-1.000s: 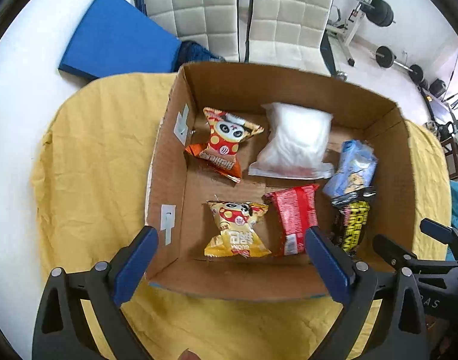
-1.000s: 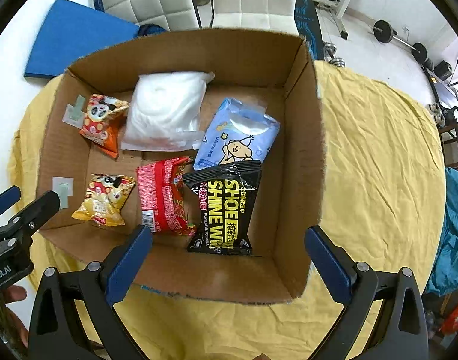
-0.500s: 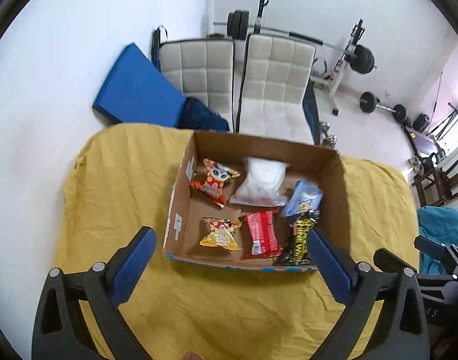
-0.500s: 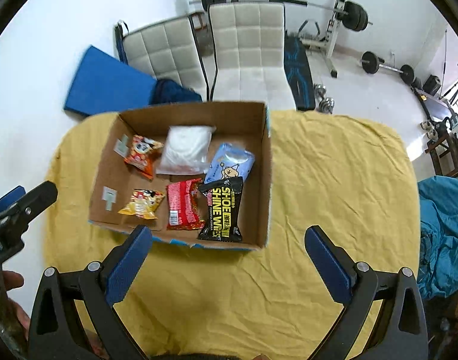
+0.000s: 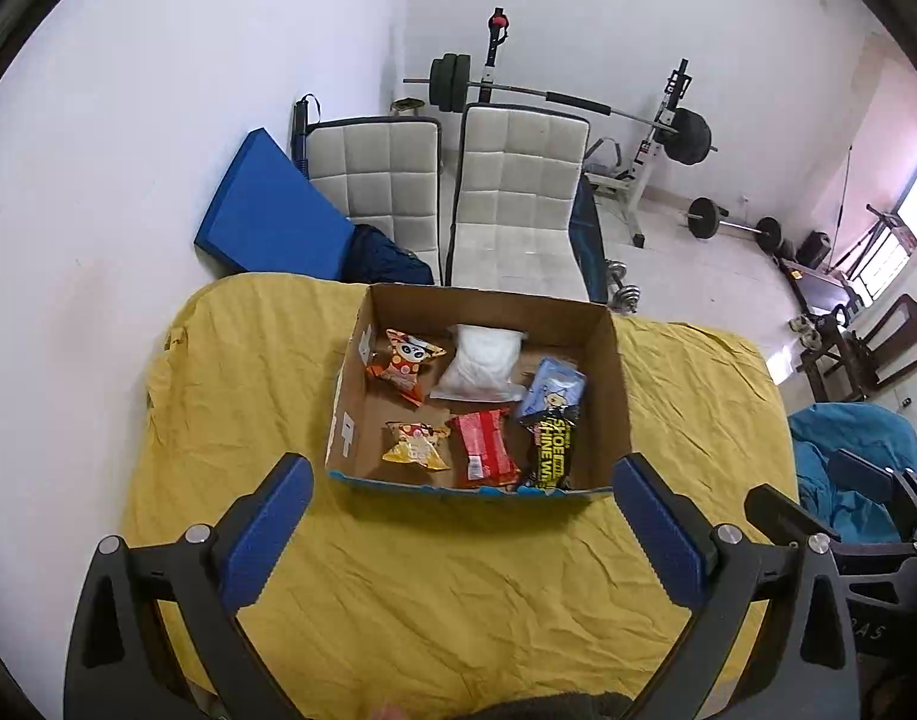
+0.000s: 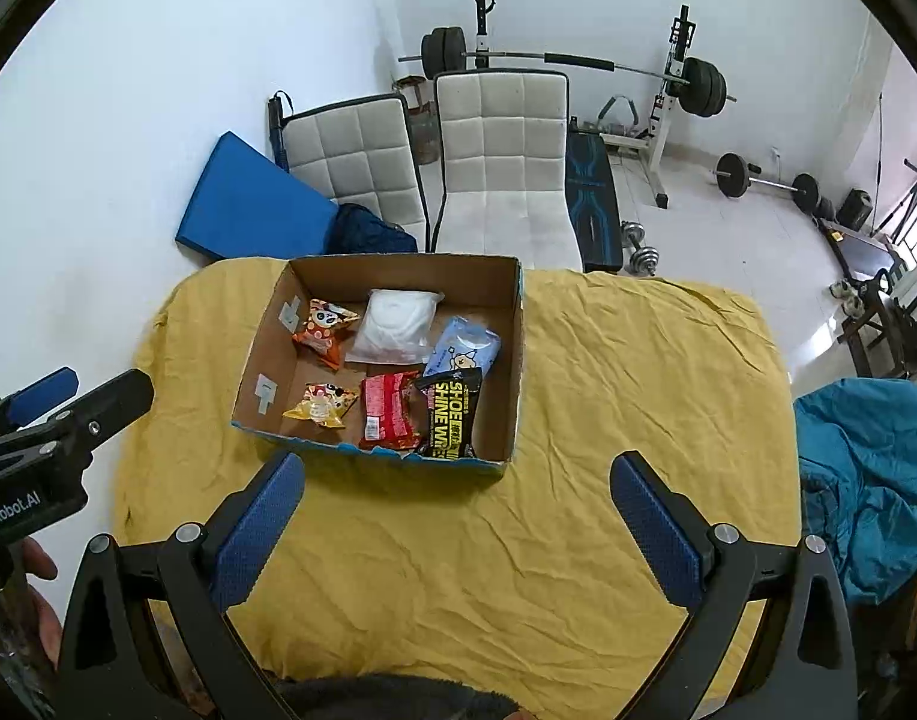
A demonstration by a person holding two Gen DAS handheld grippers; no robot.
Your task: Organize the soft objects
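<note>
An open cardboard box stands on a table with a yellow cloth. In it lie several soft packs: an orange panda snack, a white bag, a light blue pack, a yellow snack, a red pack and a black "SHOE SHINE" pack. My left gripper and right gripper are both open and empty, held back from the box on its near side.
Two white padded chairs and a blue mat stand behind the table. Weight-lifting gear is at the back. A teal cloth lies at the table's right. The left gripper's side shows in the right wrist view.
Both grippers have pulled back and up from right above the box; it now looks much smaller, and the whole table and room show. Both stayed open.
</note>
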